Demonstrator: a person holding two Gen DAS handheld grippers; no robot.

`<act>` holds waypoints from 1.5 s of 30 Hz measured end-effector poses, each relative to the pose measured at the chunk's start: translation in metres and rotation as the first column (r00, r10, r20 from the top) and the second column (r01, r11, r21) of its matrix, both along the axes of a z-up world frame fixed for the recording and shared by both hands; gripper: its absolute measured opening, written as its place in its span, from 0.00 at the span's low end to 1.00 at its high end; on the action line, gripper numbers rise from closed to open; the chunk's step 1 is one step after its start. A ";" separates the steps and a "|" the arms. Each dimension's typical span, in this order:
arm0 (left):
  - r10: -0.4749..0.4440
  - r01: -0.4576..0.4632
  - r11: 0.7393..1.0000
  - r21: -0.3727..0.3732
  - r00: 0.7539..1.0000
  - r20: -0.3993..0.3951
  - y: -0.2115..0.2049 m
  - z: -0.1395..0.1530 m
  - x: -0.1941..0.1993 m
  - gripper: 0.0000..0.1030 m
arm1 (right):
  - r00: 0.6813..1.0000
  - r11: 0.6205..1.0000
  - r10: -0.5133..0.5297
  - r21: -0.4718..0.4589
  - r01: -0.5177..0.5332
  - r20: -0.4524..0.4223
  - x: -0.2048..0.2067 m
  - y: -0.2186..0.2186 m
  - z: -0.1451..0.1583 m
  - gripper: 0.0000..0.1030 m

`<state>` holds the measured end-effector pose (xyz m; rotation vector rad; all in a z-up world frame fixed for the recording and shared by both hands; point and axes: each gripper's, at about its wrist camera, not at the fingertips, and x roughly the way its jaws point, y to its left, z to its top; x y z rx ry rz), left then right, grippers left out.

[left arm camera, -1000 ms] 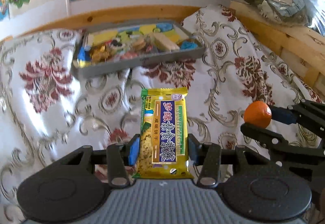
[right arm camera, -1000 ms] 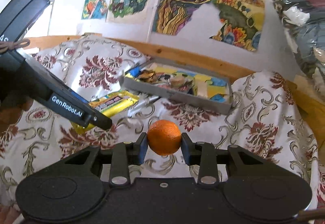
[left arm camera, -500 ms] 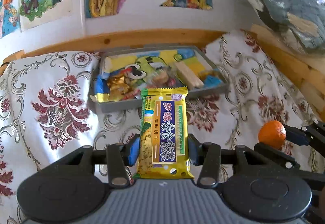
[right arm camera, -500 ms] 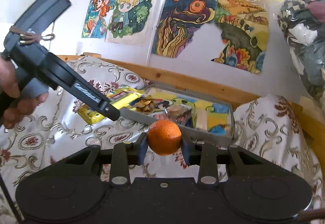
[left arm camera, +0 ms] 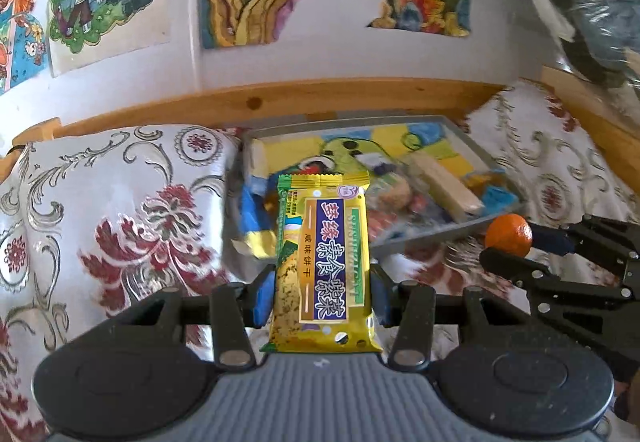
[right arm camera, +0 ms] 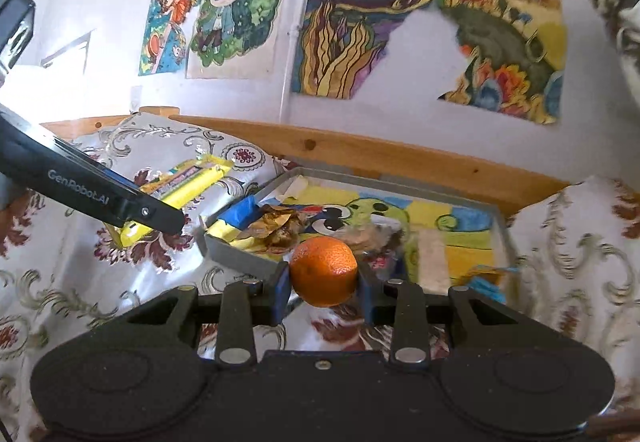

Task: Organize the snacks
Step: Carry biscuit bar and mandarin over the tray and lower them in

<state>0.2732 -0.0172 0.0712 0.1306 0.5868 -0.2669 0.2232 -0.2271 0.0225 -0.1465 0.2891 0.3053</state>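
Your left gripper (left arm camera: 322, 294): ribbed grey body, black linkages, blue pads, silver rivets. Right gripper (right arm camera: 323, 288): black body, same fittings.

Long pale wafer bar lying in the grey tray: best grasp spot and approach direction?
Grip the long pale wafer bar at its middle, fingers across the narrow width, coming from above. It lies flat and diagonal in the grey tray, so rotate the fingers square to its long axis. A side approach looks blocked by the tray wall and neighbouring wrappers. Both grippers are currently full.
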 end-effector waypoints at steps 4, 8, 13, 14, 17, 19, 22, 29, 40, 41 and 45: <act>0.016 -0.016 1.000 0.010 1.000 0.007 -0.001 -0.008 0.025 0.50 | 1.000 1.000 -0.010 0.003 0.010 -0.001 0.022 -0.001 -0.011 0.35; -0.011 0.011 0.999 0.046 1.000 0.003 -0.019 -0.017 0.048 0.50 | 0.997 0.996 -0.081 0.033 0.081 0.001 0.033 -0.018 -0.020 0.35; -0.018 0.018 1.000 -0.001 1.000 -0.010 -0.048 -0.028 0.081 0.50 | 0.992 0.992 -0.124 0.036 0.123 0.022 0.049 -0.034 -0.021 0.35; -0.011 0.011 1.000 0.003 1.000 0.001 -0.053 -0.030 0.086 0.50 | 0.992 0.991 -0.127 0.044 0.126 0.024 0.053 -0.037 -0.021 0.36; 0.018 -0.019 1.000 0.010 1.000 0.024 -0.064 -0.035 0.102 0.50 | 0.991 0.990 -0.131 0.053 0.129 0.032 0.063 -0.042 -0.026 0.36; 0.038 -0.038 0.999 -0.004 0.999 0.024 -0.067 -0.036 0.113 0.50 | 0.990 0.989 -0.138 0.058 0.135 0.041 0.068 -0.042 -0.029 0.36; 0.043 -0.044 0.999 0.017 0.998 0.041 -0.073 -0.040 0.126 0.50 | 0.989 0.988 -0.140 0.077 0.136 0.053 0.076 -0.042 -0.035 0.36; 0.040 -0.042 0.998 0.044 0.999 0.033 -0.087 -0.048 0.140 0.50 | 0.988 0.987 -0.144 0.074 0.140 0.055 0.087 -0.038 -0.050 0.36; 0.060 -0.062 0.997 0.054 0.998 0.035 -0.091 -0.052 0.147 0.50 | 0.987 0.984 -0.154 0.099 0.149 0.041 0.095 -0.043 -0.057 0.36; 0.063 -0.064 0.997 0.053 0.998 0.032 -0.092 -0.052 0.147 0.50 | 0.987 0.984 -0.154 0.092 0.149 0.043 0.095 -0.043 -0.057 0.37; 0.071 -0.072 0.996 0.054 0.997 0.023 -0.093 -0.051 0.147 0.51 | 0.988 0.986 -0.147 0.084 0.143 0.040 0.096 -0.041 -0.057 0.41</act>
